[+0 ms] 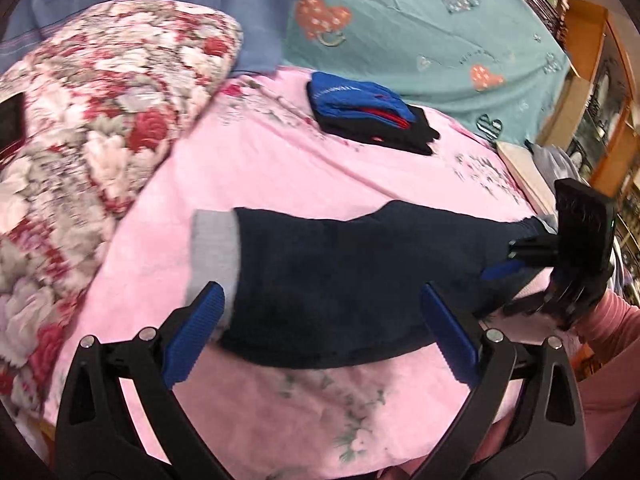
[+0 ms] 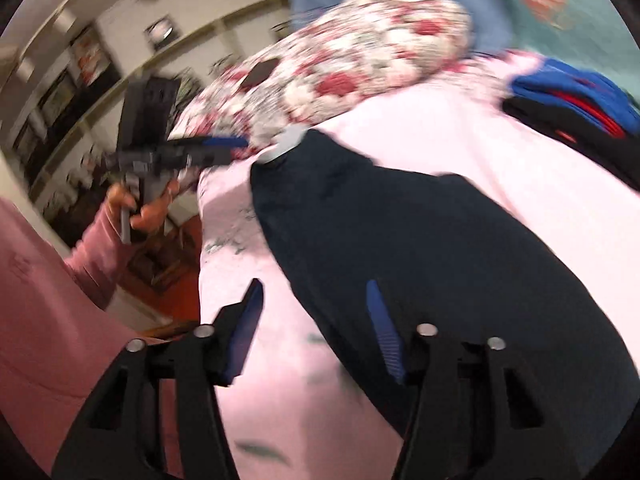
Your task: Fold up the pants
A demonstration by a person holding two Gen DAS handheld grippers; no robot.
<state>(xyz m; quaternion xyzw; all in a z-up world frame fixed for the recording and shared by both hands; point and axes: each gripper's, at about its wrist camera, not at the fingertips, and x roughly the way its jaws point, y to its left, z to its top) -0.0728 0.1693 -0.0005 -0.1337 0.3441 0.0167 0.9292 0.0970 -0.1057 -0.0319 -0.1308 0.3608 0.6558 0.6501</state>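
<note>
A: What is seen, from the biggest thing down?

B: A bed [image 1: 280, 168] under a pink flowered sheet is seen to fill both views. A red-and-white floral quilt [image 1: 100, 120] is heaped at nine to ten o'clock in the left wrist view. A teal heart-print cover [image 1: 420, 32] is spread at one o'clock.

A: And the pants?

B: The dark navy pants [image 1: 340, 280] are laid flat at the centre of the sheet, a grey band at nine o'clock; flatness is judged to be wanted before a fold. A stack of folded blue, red and black clothes [image 1: 368, 112] is kept at twelve o'clock, well apart, probably as finished work.

A: How are the jaws held?

B: The left gripper [image 1: 320, 336] is held released above the near edge of the pants, nothing pinched. The right gripper [image 2: 316, 328] is also held parted, one pad over the sheet and one over the pants; no cloth is clamped. Both are judged to be poised over the cloth for a grasp.

A: Is a fold made yet?

B: Whether one has been made cannot be told.
</note>
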